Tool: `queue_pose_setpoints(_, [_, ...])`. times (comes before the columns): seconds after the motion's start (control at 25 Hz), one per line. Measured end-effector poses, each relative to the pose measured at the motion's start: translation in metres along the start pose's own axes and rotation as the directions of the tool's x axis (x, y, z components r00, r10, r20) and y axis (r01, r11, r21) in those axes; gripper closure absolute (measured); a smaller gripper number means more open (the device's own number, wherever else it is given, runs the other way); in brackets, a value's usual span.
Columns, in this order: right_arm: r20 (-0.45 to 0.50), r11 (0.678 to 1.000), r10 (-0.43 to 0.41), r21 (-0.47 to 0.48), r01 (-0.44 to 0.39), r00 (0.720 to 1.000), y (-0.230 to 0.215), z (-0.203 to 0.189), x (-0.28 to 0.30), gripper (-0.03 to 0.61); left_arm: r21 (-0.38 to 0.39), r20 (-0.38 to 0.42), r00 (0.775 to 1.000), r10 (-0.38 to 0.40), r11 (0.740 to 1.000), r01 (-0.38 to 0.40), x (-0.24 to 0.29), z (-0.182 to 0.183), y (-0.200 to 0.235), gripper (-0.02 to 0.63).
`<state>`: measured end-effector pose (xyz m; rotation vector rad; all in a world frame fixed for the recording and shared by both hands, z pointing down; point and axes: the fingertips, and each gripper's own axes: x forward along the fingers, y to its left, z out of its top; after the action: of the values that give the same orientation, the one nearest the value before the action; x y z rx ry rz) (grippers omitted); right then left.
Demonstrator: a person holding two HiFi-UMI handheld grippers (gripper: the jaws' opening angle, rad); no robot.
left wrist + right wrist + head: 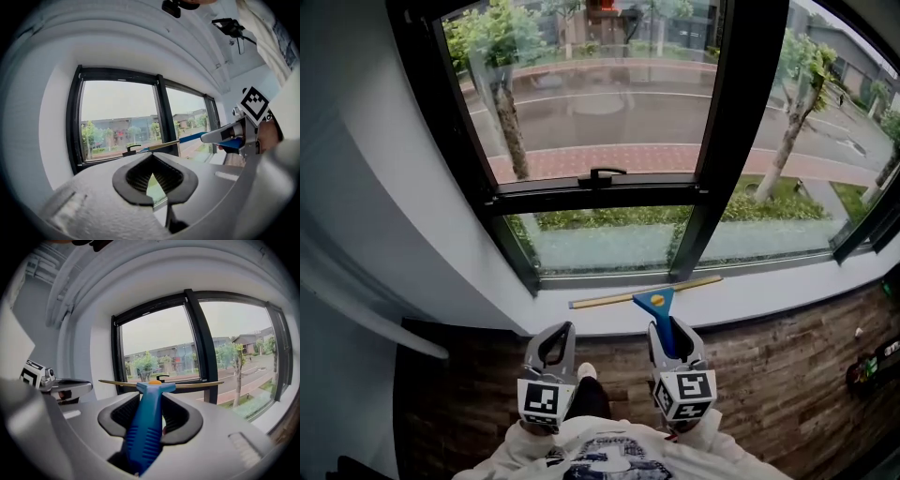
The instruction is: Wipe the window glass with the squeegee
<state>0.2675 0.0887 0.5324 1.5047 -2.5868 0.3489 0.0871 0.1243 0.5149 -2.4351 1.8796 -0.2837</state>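
The squeegee (657,300) has a blue handle and a long brass-coloured blade that lies along the white sill (787,289) below the window glass (600,103). My right gripper (669,330) is shut on the blue handle, and the blade spans the right gripper view (148,427). My left gripper (561,328) hangs beside it to the left, shut with nothing in it. In the left gripper view its tips (151,157) meet, and the right gripper (229,136) with the squeegee (187,138) shows off to the right. The left gripper (65,389) also appears in the right gripper view.
Thick black frame bars (741,141) divide the panes, and a black window handle (600,174) sits on the crossbar. A white wall (366,206) rises at the left. The floor (769,375) is wooden, with dark objects (872,366) at the right edge.
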Motion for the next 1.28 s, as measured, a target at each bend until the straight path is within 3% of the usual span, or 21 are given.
queue_pose_setpoints(0.08, [0.004,1.000,-0.005,-0.009,0.005,1.000,-0.003,0.006,0.026,0.431,-0.025,0.027,1.000,-0.010,1.000,0.011,0.024,0.003,0.018,0.614])
queue_pose_setpoints(0.24, [0.022,0.999,-0.030,-0.025,0.031,0.999,0.001,0.034,0.099,0.431,0.019,0.041,0.999,-0.022,1.000,0.021,0.080,0.008,0.077,0.614])
queue_pose_setpoints(0.36, [0.062,0.997,-0.066,-0.025,0.067,0.996,0.013,0.093,0.177,0.431,0.029,0.061,0.996,-0.059,0.998,0.057,0.137,0.040,0.148,0.614])
queue_pose_setpoints(0.48, [0.177,0.995,-0.072,-0.056,0.083,0.982,0.014,0.155,0.229,0.431,0.016,0.101,0.981,-0.164,0.986,0.163,0.183,0.072,0.186,0.614])
queue_pose_setpoints(0.56, [0.275,0.994,-0.062,-0.071,0.085,0.959,0.006,0.199,0.245,0.431,0.013,0.145,0.967,-0.210,0.978,0.210,0.203,0.102,0.196,0.614])
queue_pose_setpoints(0.68, [0.403,0.987,-0.067,-0.109,0.121,0.913,-0.013,0.283,0.266,0.431,0.076,0.225,0.954,-0.199,0.979,0.187,0.240,0.170,0.221,0.614])
queue_pose_setpoints(0.92, [0.537,0.976,-0.090,-0.119,0.181,0.839,-0.061,0.439,0.308,0.433,0.108,0.322,0.928,-0.187,0.981,0.160,0.307,0.282,0.257,0.615])
queue_pose_setpoints(1.08, [0.576,0.968,-0.108,-0.126,0.219,0.810,-0.089,0.507,0.327,0.432,0.159,0.356,0.917,-0.181,0.978,0.132,0.345,0.340,0.260,0.614])
queue_pose_setpoints(1.2, [0.612,0.952,-0.102,-0.169,0.255,0.784,-0.099,0.544,0.331,0.433,0.181,0.374,0.905,-0.203,0.973,0.143,0.366,0.375,0.256,0.614])
queue_pose_setpoints(1.28, [0.629,0.948,-0.086,-0.187,0.259,0.772,-0.102,0.563,0.333,0.433,0.215,0.390,0.901,-0.188,0.970,0.110,0.374,0.397,0.256,0.614])
